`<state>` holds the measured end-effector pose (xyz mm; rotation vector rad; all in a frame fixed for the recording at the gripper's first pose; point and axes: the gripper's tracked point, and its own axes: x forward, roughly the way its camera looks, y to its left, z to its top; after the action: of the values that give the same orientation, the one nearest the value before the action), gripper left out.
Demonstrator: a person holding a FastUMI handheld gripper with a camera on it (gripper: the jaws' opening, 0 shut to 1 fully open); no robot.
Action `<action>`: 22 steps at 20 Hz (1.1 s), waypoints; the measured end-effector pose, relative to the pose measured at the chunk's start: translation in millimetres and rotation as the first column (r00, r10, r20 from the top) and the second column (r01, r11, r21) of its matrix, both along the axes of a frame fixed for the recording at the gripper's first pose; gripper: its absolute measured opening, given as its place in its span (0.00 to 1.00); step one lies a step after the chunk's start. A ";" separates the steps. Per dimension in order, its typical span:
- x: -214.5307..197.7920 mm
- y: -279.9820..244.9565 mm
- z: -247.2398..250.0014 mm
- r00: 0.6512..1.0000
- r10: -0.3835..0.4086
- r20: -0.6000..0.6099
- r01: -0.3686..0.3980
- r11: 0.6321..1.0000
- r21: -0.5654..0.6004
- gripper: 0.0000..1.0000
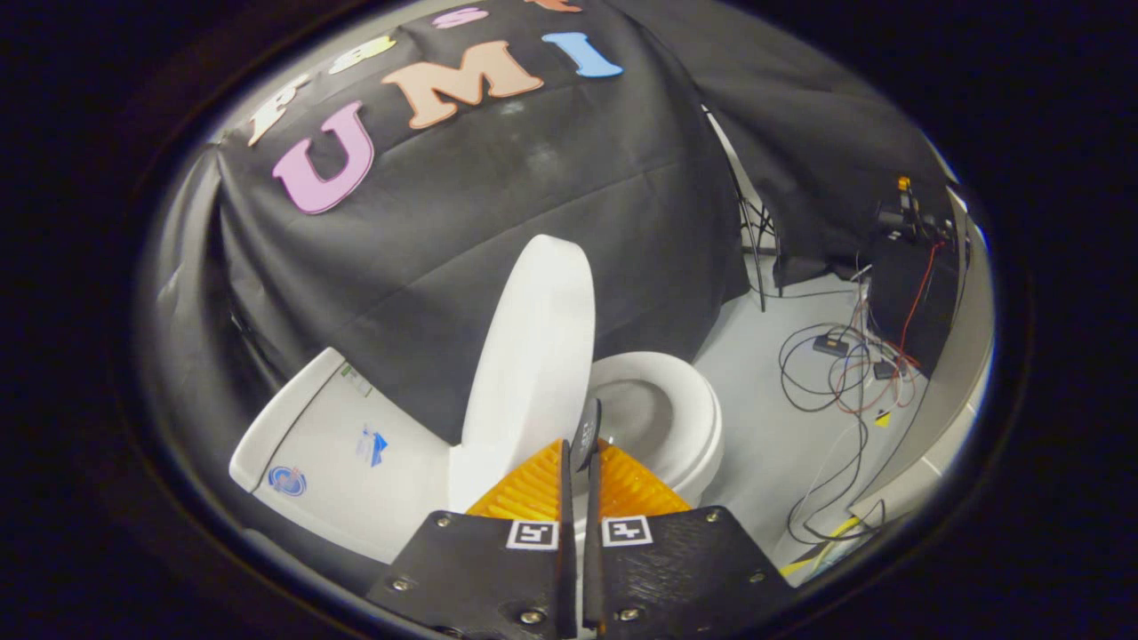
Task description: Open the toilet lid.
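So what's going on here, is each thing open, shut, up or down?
toilet lid: raised, standing nearly upright, tilted back toward the tank.
toilet seat: down on the bowl, uncovered.
tank: its top cover on, closed.
tool: fingers closed together, nothing visibly pinched between them, beside the lid's lower edge.
cables: lying loose on the floor.
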<state>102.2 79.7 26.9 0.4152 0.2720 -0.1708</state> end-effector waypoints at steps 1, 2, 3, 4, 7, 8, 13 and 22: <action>-1.3 2.6 3.8 1.000 0.001 -0.001 -0.001 1.000 -0.014 0.04; -2.2 5.2 7.8 1.000 0.002 0.005 -0.002 1.000 -0.017 0.04; -3.2 8.0 10.9 1.000 0.005 0.011 -0.005 1.000 -0.017 0.04; -3.5 11.0 12.6 1.000 0.007 0.017 -0.007 1.000 -0.019 0.04; -5.3 18.3 18.7 0.999 0.012 0.032 -0.011 1.000 -0.019 0.04; -4.9 20.6 20.1 0.999 0.013 0.035 -0.012 1.000 -0.020 0.04; -7.6 31.9 28.4 0.999 0.022 0.045 -0.020 0.999 -0.038 0.03; -9.7 51.2 43.7 0.998 0.034 0.055 -0.030 0.997 -0.070 0.04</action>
<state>92.5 130.9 70.5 0.3464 0.2165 -0.1369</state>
